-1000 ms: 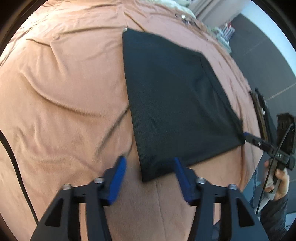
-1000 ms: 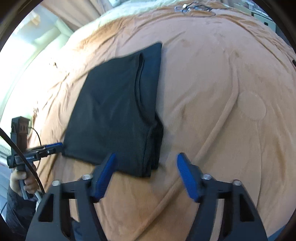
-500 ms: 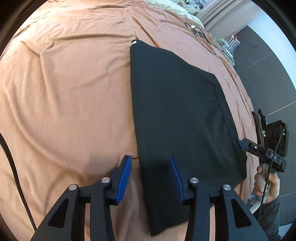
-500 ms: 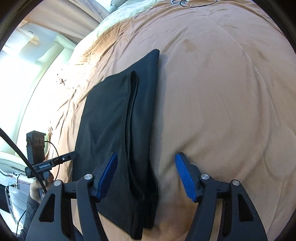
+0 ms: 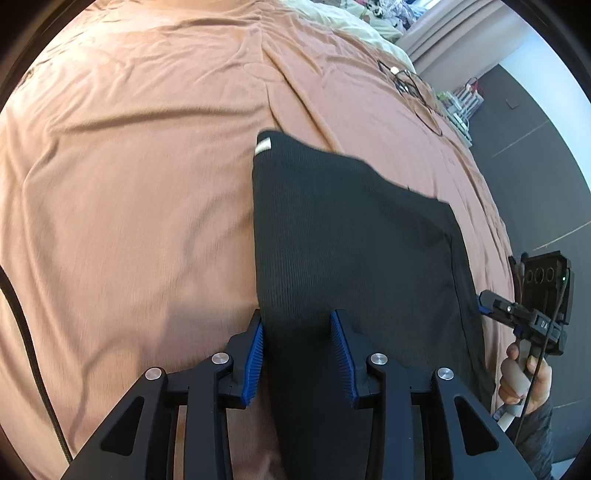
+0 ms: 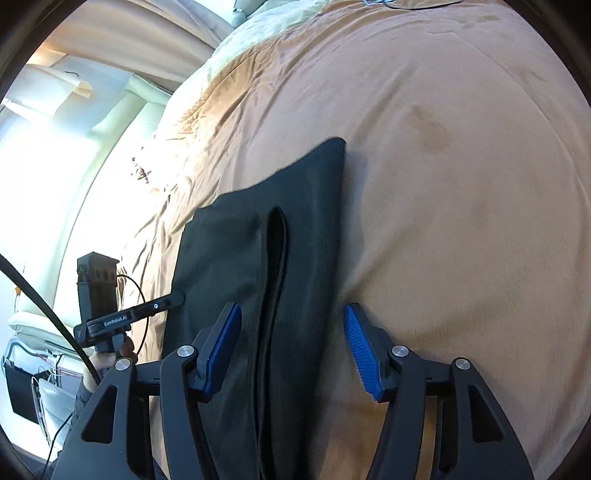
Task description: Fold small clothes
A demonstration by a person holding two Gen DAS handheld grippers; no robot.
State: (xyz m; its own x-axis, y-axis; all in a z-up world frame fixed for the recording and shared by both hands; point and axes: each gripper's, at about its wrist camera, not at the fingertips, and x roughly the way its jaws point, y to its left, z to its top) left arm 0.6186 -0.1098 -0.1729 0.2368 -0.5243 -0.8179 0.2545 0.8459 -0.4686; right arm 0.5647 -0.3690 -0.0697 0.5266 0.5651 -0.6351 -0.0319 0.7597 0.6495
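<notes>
Garment (image 5: 351, 236), black, folded, lies flat on the brown bedspread (image 5: 129, 184), near the bed's near edge. A small white tag (image 5: 263, 146) shows at its far left corner.

Your left gripper (image 5: 297, 325) straddles the garment's left edge: left pad just at the edge, right pad over the cloth. Its jaws have just been closing, cloth lies between them, but a gap remains, so they stand apart and nothing is pinched.

Your right gripper (image 6: 291, 325) straddles the right side of the garment (image 6: 258, 266). Left pad sits over the cloth, right pad over bare bedspread (image 6: 461, 184) just beside the right edge. A raised fold seam (image 6: 277, 258) runs near-to-far between the pads. Jaws have just been narrowing too, and stand apart, not pressing the cloth.

Each camera catches the other gripper at the garment's opposite side, with your hand (image 5: 524, 380) on its handle.

Cable (image 5: 413, 85) lies on the bedspread at the far right. Pale bedding (image 5: 343, 22) sits beyond.
</notes>
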